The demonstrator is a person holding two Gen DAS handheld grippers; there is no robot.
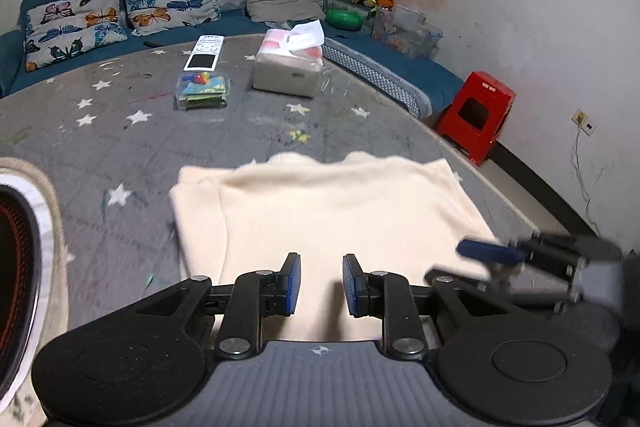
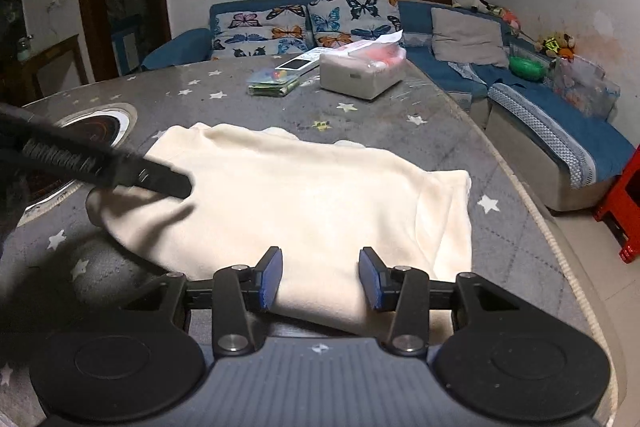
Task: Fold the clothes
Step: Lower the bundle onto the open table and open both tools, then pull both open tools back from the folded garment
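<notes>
A cream garment [image 1: 332, 203] lies folded flat on the grey star-patterned table [image 1: 120, 131]; it also shows in the right wrist view [image 2: 304, 195]. My left gripper [image 1: 321, 283] is open and empty, just above the garment's near edge. My right gripper [image 2: 320, 277] is open and empty, over the garment's near edge. In the left wrist view the right gripper [image 1: 500, 259] appears blurred at the garment's right corner. In the right wrist view the left gripper [image 2: 120, 167] reaches over the garment's left side.
A tissue box [image 1: 288, 61], a clear box of coloured items [image 1: 202, 91] and a remote [image 1: 204, 53] sit at the table's far side. An induction hob [image 2: 80, 143] is set in the table at left. A blue sofa [image 1: 192, 23] and red stool [image 1: 476, 115] stand beyond.
</notes>
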